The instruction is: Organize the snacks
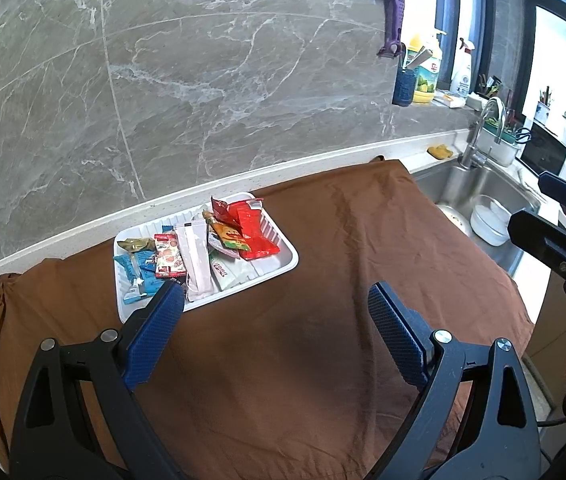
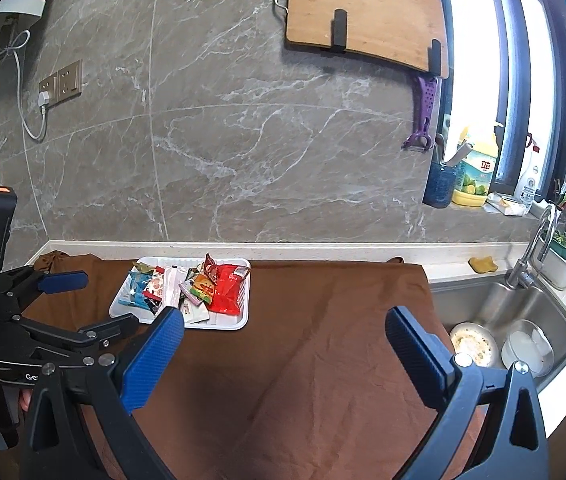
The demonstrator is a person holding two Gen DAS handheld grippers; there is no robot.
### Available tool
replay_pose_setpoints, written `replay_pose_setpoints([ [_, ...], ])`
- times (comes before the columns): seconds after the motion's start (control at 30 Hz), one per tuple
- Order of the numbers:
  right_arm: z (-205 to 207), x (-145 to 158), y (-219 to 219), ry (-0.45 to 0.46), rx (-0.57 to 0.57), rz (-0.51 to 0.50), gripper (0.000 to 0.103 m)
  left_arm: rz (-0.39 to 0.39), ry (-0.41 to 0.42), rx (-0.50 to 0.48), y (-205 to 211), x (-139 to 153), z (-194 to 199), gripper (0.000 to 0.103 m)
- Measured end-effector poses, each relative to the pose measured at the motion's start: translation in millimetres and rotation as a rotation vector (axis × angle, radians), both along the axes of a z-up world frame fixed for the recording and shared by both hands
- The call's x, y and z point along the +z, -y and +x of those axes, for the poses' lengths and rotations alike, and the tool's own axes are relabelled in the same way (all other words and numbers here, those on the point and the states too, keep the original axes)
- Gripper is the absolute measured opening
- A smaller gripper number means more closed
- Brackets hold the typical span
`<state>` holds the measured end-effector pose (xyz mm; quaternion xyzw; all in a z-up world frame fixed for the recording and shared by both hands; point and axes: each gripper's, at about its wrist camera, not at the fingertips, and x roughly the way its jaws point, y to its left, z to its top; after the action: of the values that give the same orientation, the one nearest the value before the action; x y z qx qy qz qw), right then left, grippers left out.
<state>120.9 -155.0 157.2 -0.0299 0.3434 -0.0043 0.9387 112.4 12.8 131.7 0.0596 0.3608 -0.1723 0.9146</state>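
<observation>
Mostly I saw brown cloth [image 1: 323, 280], with the white tray [image 1: 289, 262] at its far left holding every snack packet [image 1: 253, 232]. Both my left gripper [image 1: 275, 304] and right gripper [image 2: 283, 324] gaped wide, empty. Packets looked light, crinkly, slippery; I'd pinch a sealed edge.

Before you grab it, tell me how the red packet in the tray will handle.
The red packet looks like thin, glossy film, so it is probably light, floppy and slippery. It lies across other snacks in the white tray, so lifting it may shift them.
</observation>
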Motion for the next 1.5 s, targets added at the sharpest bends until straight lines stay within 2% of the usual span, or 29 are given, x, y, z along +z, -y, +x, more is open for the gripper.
replay_pose_setpoints([
  [1.5,-4.0,4.2,9.7,0.013,0.008,0.018,0.103,0.020,0.029,-0.029,-2.1,3.1,1.7,0.094],
])
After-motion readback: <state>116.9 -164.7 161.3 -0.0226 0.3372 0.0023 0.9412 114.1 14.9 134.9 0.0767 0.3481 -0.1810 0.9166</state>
